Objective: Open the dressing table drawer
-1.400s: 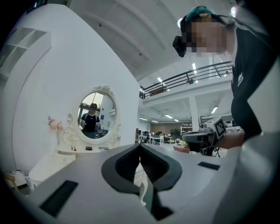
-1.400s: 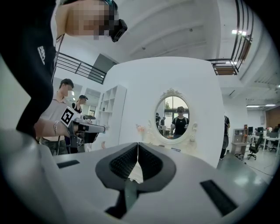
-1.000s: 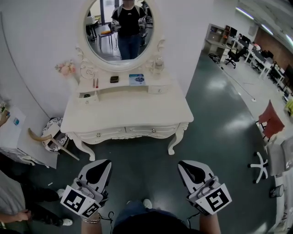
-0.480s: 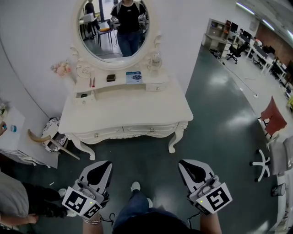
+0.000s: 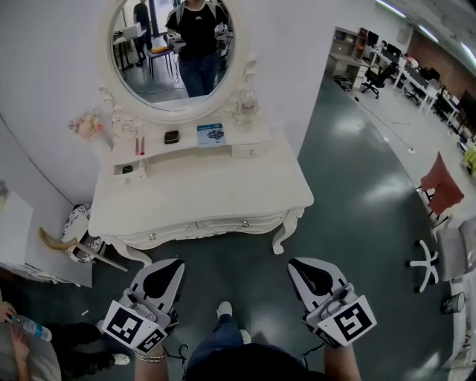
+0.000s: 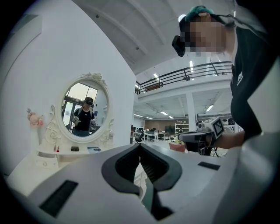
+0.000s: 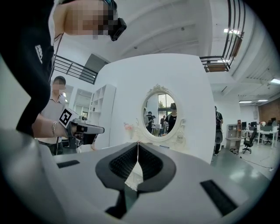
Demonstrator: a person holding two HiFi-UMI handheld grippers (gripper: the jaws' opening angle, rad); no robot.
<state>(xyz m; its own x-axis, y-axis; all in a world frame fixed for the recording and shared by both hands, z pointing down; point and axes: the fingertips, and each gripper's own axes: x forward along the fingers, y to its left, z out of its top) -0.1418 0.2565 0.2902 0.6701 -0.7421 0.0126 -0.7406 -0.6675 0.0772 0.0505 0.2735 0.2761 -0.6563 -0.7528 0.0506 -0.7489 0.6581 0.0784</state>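
A plain white curved wall (image 5: 59, 74) stands above a glossy dark green floor (image 5: 357, 186) that reflects pale light. To the right the room opens onto office desks with black swivel chairs (image 5: 383, 78) under long ceiling strip lamps (image 5: 392, 7). A red fabric chair (image 5: 439, 192) and a white star-shaped chair base (image 5: 422, 269) stand near the right edge. A black-railed upper gallery (image 6: 192, 72) crosses the hall.

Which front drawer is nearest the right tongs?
The right-hand drawer, next to the curved leg and ahead of the right tongs; the other drawer sits further left.

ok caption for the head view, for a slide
Left gripper and right gripper, both shut and empty, short of the white dressing table, front drawers closed
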